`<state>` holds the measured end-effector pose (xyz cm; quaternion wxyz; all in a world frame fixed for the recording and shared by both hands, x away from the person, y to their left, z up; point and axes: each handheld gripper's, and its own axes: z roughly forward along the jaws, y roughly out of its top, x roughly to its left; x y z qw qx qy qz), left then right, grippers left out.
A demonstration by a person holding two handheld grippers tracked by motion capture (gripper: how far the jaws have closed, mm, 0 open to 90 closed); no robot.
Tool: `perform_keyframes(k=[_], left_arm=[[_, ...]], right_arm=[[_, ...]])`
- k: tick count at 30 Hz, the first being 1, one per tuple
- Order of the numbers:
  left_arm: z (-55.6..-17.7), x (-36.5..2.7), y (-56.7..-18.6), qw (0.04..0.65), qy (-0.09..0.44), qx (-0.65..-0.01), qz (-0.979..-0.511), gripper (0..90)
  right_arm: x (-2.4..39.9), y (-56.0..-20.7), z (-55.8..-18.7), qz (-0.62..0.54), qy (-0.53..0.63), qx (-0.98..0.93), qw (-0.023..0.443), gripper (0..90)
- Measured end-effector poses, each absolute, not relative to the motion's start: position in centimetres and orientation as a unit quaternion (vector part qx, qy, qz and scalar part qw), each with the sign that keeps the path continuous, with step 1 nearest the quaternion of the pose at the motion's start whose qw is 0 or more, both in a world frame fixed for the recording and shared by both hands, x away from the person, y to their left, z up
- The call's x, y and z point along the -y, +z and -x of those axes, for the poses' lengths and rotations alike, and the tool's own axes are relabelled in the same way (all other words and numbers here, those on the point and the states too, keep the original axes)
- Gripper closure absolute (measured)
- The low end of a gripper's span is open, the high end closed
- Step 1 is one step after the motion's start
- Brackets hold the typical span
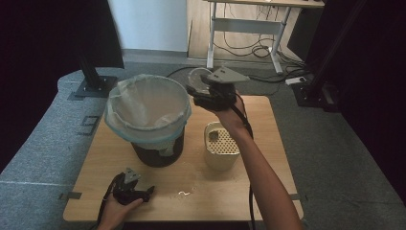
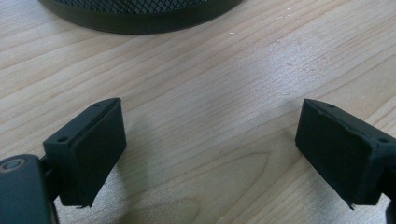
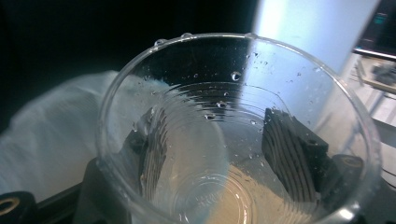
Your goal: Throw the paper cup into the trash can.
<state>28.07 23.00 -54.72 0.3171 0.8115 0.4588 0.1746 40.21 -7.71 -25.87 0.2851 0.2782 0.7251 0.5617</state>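
One bin [image 1: 148, 115], one strainer [image 1: 221, 146], one cup [image 3: 233, 135], two tools

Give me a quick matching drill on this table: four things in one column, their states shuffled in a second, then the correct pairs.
Things:
1. clear cup
2. bin
3. cream holder
4. left gripper

States:
A. open, low over bare wood
B. lined with a pale bag
C. clamped in the right gripper, droplets inside
D. standing right of the bin, sides full of small holes

Pairs: 1-C, 2-B, 3-D, 4-A
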Motion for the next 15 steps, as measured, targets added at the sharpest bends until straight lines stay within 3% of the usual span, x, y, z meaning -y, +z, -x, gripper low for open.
perform_keyframes(k=[11,15], left_arm=[[-28.0,-23.0,-54.7,0.318,0.173,-0.456,-0.813,8.1],[-28.0,-23.0,-54.7,0.318,0.173,-0.456,-0.813,8.1]], right_arm=[[-1.3,-24.6,-42.5,-0.240,0.562,-0.754,0.241,38.0],[-3.1,-25.3,-43.4,-0.240,0.561,-0.761,0.223,31.6]])
